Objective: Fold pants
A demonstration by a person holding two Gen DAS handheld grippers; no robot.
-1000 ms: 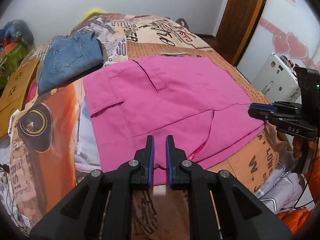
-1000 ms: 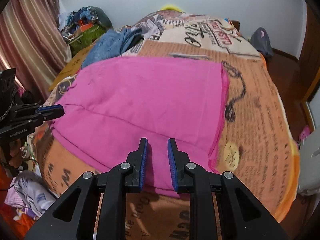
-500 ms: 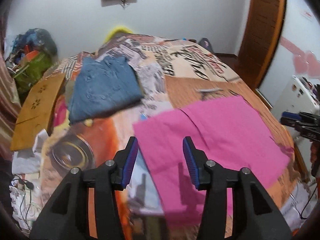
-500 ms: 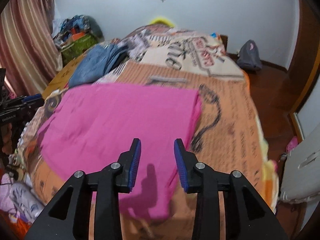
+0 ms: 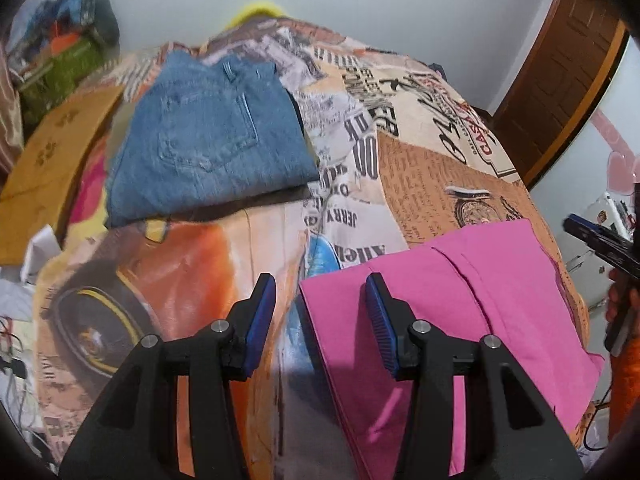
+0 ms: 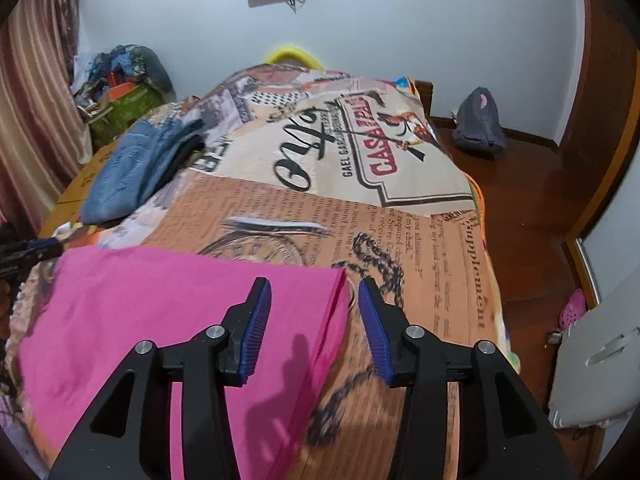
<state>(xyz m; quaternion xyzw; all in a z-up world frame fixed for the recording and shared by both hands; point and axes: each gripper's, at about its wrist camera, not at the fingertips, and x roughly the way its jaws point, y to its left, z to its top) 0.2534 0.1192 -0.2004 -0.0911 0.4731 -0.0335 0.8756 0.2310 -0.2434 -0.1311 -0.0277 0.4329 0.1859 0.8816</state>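
Here the folded bright pink cotton pants [image 5: 452, 312] lie flat on the bed's printed orange-and-cream newspaper-pattern cover [image 5: 432, 168], close to the near edge of the bed. The left gripper [image 5: 320, 312], black with blue ribbed pads, hangs above the pants' left edge with its jaws spread wide and nothing between them; one finger is over the bare cover, the other over the pink cloth. In the right wrist view the same pink pants [image 6: 160, 320] fill the lower left, and the right gripper [image 6: 314, 314] is likewise wide apart and empty, straddling the pants' right edge where the layers of cloth stack; whether either gripper touches the fabric cannot be told. A folded pair of blue denim jeans [image 5: 208, 140] rests on the cover toward the far left corner of the bed, well apart from the pink pants. Beyond the right edge of the bed a grey backpack [image 6: 478, 124] sits on the brown wooden floor [image 6: 528, 208] against the white wall [image 6: 400, 20], and a striped pinkish curtain [image 6: 28, 112] hangs at the left.
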